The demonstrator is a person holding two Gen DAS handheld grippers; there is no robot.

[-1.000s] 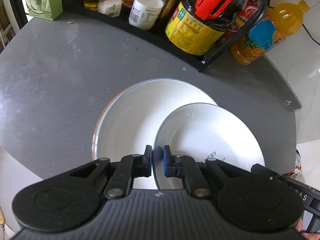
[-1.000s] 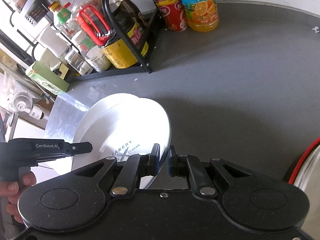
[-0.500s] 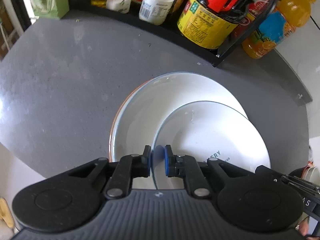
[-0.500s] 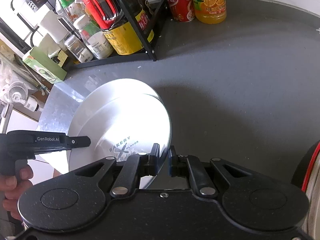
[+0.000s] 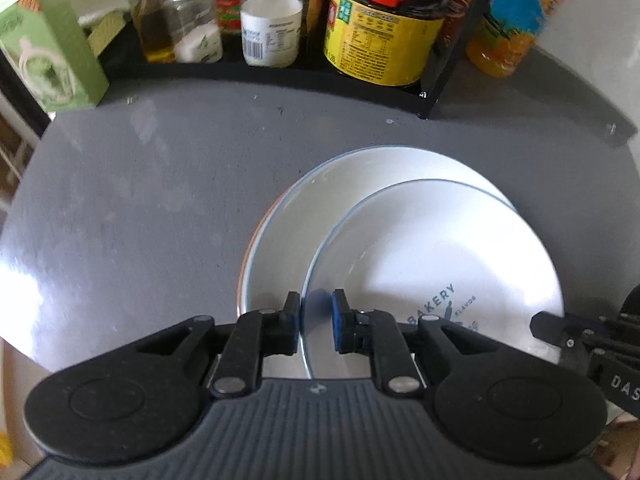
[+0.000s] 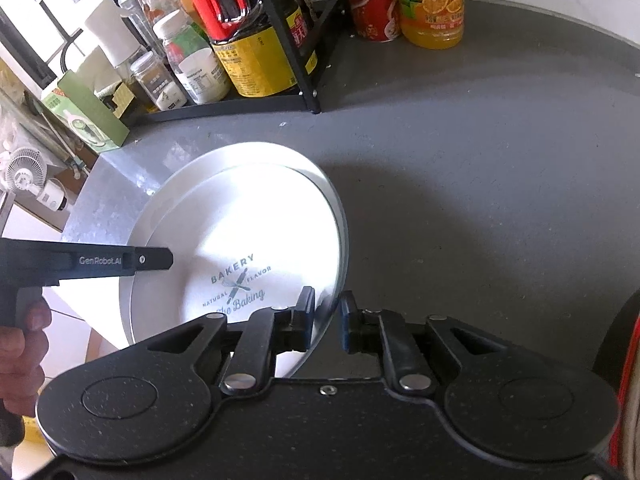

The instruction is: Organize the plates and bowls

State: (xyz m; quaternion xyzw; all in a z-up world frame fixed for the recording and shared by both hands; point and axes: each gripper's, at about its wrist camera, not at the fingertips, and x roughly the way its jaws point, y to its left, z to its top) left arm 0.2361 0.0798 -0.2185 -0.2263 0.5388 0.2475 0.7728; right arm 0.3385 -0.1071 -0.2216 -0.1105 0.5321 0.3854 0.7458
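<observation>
Left wrist: our left gripper (image 5: 316, 316) straddled the bakery plate (image 5: 440, 256) rim, jaws parted.
Right wrist: right gripper (image 6: 323, 316) likewise, opposite rim.
Beneath: larger plate (image 5: 360, 176), offset left.

Top: smaller white round ceramic plate (image 5: 436, 256) printed "BAKERY", lying off-centre on the larger.
Bottom: larger white round ceramic plate with orange underside rim (image 5: 320, 208), flat on grey countertop.

Black rack (image 6: 308, 92) of condiments beside juice bottle (image 6: 434, 4).
</observation>
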